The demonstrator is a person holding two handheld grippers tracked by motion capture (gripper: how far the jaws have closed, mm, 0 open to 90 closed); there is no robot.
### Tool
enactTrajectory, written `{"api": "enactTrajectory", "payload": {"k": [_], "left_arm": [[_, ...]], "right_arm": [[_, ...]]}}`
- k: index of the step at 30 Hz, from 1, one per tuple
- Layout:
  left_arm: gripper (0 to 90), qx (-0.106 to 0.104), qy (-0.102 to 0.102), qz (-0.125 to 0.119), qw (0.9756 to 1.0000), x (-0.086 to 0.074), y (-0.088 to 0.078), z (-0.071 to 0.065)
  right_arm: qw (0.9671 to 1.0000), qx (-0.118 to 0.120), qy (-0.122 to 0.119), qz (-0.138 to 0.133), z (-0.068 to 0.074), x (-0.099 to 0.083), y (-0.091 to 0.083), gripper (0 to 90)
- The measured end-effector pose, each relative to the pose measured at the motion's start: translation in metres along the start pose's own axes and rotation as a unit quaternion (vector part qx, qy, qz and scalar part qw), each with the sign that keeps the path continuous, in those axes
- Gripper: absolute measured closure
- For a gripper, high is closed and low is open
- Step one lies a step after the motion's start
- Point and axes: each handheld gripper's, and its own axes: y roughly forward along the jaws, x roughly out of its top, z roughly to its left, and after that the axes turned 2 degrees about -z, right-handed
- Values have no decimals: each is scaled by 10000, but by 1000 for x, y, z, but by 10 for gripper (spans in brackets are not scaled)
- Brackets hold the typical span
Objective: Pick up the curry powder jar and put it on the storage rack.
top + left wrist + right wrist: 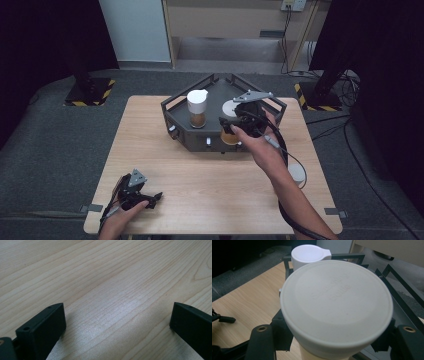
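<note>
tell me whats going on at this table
A person works at a wooden table with tongs in each hand. The right tongs are shut on a white-lidded jar standing in a dark rack; a second jar stands in the rack beside it. The left tongs rest open near the table's front left corner, holding nothing.

— What's sitting on the wooden table (165, 165) over there?

— A dark tray (176, 119), holding a white-capped jar (197, 107) of brown powder.

— And lying behind it?

— Grey carpet (55, 145), with yellow-black striped stand bases (89, 92) resting on it.
</note>
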Motion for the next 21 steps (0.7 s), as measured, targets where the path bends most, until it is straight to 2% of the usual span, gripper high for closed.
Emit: {"api": "enactTrajectory", "payload": {"k": [21], "left_arm": [[0,0,12,3,10000,0,0,0]], "right_arm": [[9998,-83,179,-62,-9,10,14,345]]}}
